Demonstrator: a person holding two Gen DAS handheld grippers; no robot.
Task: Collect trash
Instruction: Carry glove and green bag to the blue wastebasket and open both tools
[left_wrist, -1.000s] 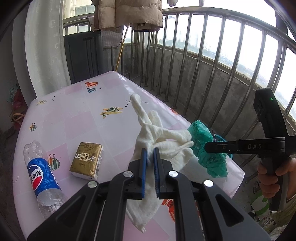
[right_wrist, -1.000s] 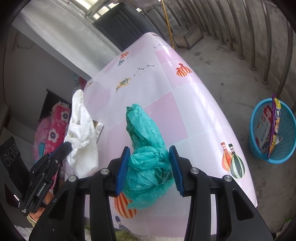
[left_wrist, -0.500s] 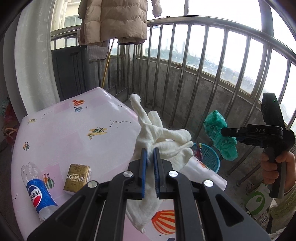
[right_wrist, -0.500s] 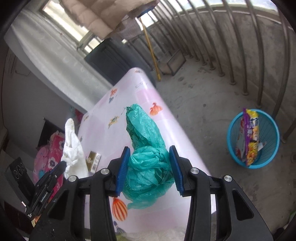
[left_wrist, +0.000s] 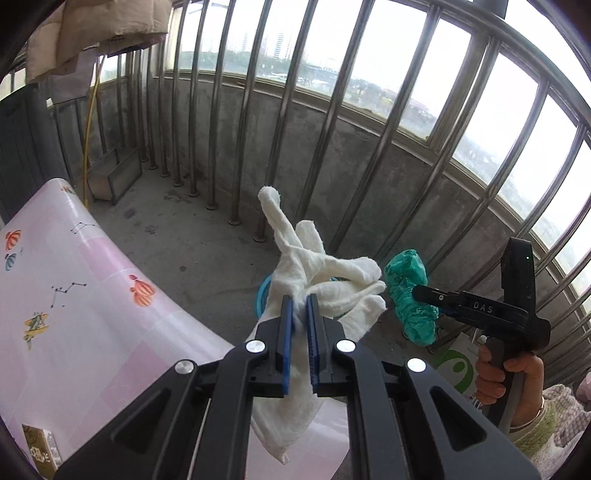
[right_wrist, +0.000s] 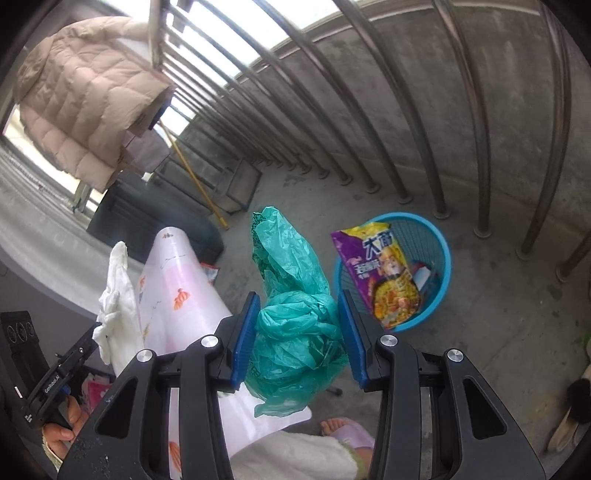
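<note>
while l gripper (left_wrist: 297, 301) clamps rag (left_wrist: 314, 266), r gripper (right_wrist: 300, 314) clamps bag (right_wrist: 295, 295)

1. The left hand-held gripper (left_wrist: 298, 306) with its rag (left_wrist: 317, 280) now hangs past the counter (left_wrist: 92, 314) edge, over the floor.
2. The right hand-held gripper (right_wrist: 299, 325) with its bag (right_wrist: 295, 306) has left the counter too.
3. The basket (right_wrist: 441, 258) now lies just ahead.

Concrete balcony floor (left_wrist: 207, 254) — steel railing (left_wrist: 391, 122), daylight beyond.
</note>
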